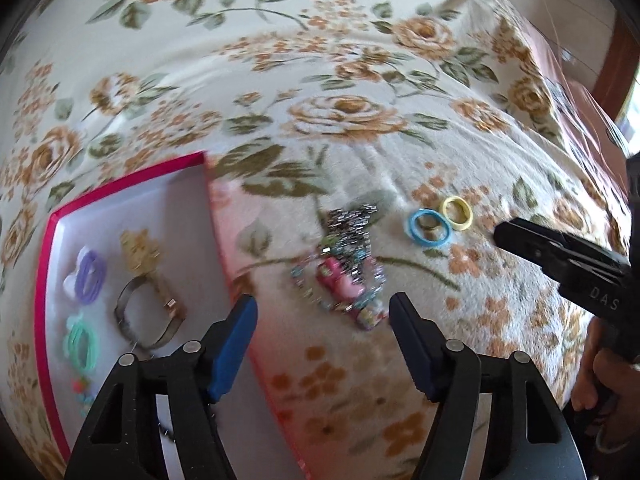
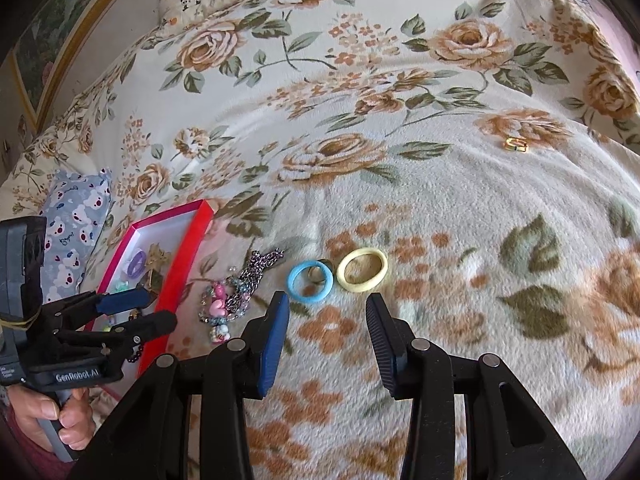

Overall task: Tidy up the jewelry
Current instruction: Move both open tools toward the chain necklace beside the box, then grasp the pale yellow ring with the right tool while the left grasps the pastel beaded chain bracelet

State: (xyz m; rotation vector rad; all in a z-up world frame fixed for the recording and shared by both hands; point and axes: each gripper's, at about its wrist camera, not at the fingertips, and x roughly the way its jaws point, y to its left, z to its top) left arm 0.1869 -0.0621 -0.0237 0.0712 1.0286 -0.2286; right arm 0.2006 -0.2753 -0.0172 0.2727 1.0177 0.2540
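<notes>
On the flowered blanket (image 1: 360, 148), beside the red box (image 1: 132, 178), lies a tangle of chains and beads (image 1: 346, 264). Left gripper (image 1: 324, 312) hovers above it, jaws apart, holding nothing. Right gripper (image 2: 327, 312) stands partly open and empty near the blue ring (image 2: 310, 282) and yellow ring (image 2: 363, 269).

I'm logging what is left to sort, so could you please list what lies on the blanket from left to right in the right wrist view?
Red box → tangled chains and beads → blue ring → yellow ring → small gold ring.

On the blanket (image 2: 440, 208) before me, the box (image 2: 182, 256) lies left, rings (image 1: 90, 276) and a bracelet (image 1: 148, 316) in it. Right of it lies a tangle of chains (image 2: 236, 288), then two rings (image 2: 310, 282) touching side by side.
</notes>
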